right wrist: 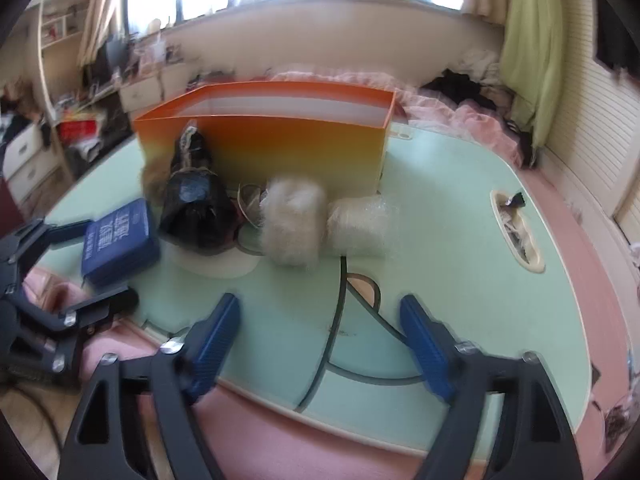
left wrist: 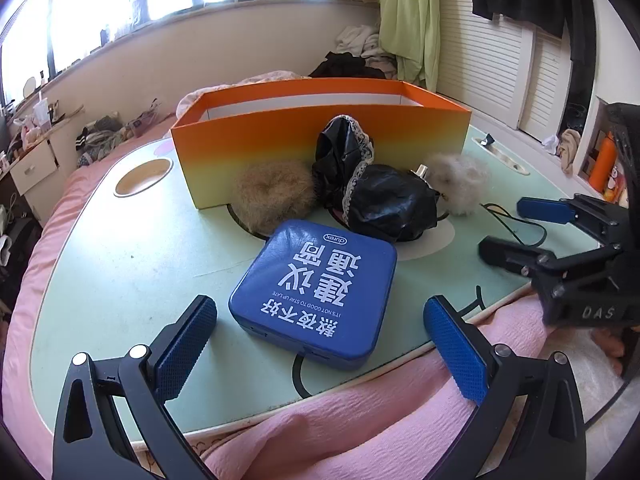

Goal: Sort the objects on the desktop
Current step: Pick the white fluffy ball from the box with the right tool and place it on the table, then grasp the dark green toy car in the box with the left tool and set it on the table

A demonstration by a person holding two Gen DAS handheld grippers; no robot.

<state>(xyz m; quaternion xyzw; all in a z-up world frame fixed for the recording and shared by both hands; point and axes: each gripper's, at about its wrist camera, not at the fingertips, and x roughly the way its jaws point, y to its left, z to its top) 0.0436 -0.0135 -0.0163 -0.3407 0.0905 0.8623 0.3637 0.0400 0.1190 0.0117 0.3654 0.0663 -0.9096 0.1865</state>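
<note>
The flat blue square case with rounded corners (left wrist: 316, 292), lying on the pale green table (left wrist: 120, 280), carries white print on its lid that reads upside down in the left wrist view: a small oval logo "durex" near its far edge, large Chinese characters "建议通宵" across the middle, a line of small capitals "IT'S NOT GOOD TO STAY UP LATE", and a row of Chinese characters "熬夜不好" along its near edge. The black body of the right gripper (left wrist: 520, 236), at the right side of that view, bears the pale letters "DAS". In the right wrist view the same blue case (right wrist: 118, 240) shows white characters, too blurred to read with certainty.
</note>
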